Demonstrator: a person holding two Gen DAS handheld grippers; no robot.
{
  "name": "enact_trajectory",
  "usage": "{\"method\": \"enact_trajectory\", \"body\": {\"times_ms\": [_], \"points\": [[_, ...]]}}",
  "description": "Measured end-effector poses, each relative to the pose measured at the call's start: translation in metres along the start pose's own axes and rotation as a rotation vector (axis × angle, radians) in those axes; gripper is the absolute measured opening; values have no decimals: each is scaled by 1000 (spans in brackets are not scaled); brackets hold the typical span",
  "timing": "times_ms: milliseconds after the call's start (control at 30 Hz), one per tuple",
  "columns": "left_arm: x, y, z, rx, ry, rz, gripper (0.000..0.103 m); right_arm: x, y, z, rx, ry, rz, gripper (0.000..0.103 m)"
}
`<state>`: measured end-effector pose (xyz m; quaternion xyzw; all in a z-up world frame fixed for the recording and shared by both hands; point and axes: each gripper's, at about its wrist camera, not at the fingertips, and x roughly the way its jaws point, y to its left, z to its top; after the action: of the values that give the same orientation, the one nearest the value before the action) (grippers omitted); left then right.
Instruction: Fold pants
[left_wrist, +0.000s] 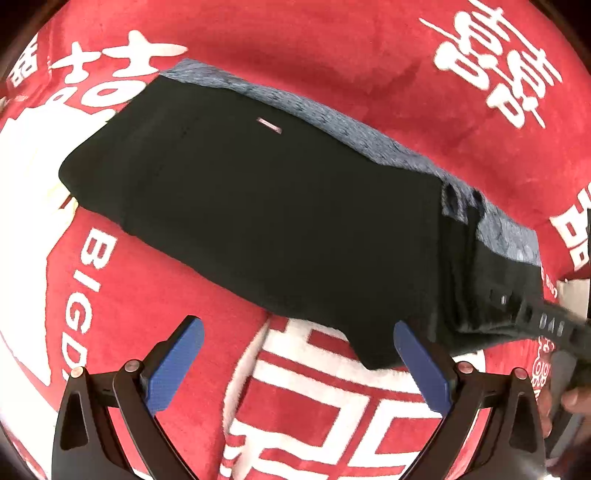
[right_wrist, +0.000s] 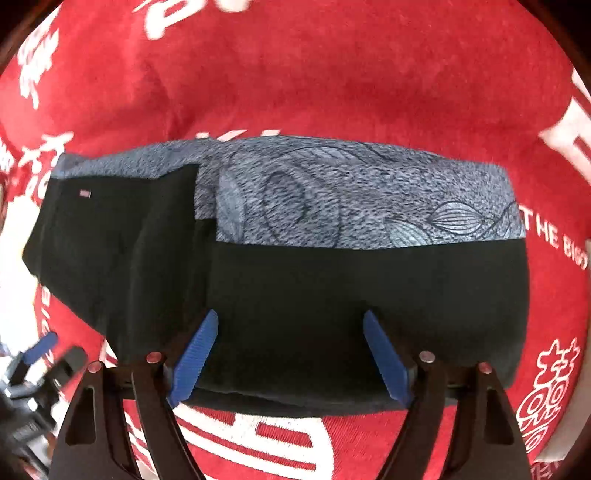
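Pants (left_wrist: 258, 206), black with a grey patterned panel, lie folded on the red blanket (left_wrist: 369, 74) in the left wrist view; the left gripper (left_wrist: 299, 354) spreads wide just beside their near edge, holding nothing. Right wrist view: the right gripper (right_wrist: 290, 350) stands wide over the pants' black near part, empty.

The left gripper (left_wrist: 299, 334) is held low with its blue fingers (left_wrist: 177, 369) spread wide apart and nothing between them. The right gripper (right_wrist: 290, 325) is likewise held with its blue fingers (right_wrist: 194, 360) spread wide, gripping nothing.
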<state>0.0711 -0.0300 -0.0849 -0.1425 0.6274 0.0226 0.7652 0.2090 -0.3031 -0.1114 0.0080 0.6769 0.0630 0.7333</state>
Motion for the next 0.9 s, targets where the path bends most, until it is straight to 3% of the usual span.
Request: {"method": "enact_trajectory", "body": {"times_ms": [200,300,367,433,500,567,700,767,900], "points": [[-10,39,11,-93,-58,-9,103,-5,12,-3,-44,-2,-33,86],[-11,48,13,-106,-76,4,103,-19,31,2,-94,-55,-26,84],[-11,53,13,-112,-82,10,103,-28,51,14,-136,-97,18,74],[-9,60,12,-134,-78,3,103,-20,74,34,-150,-73,104,34],[-7,65,14,-161,-81,-9,103,-4,92,57,-129,-23,201,22],[-7,74,17,-183,-90,-17,103,13,118,82,-121,-21,242,22],[-7,91,24,-231,-109,-44,103,56,163,108,-190,6,224,22],[-11,104,30,-257,-128,-56,103,72,172,112,-202,-7,161,22],[-15,121,42,-277,-154,-87,103,56,152,124,-87,-98,16,26]]}}
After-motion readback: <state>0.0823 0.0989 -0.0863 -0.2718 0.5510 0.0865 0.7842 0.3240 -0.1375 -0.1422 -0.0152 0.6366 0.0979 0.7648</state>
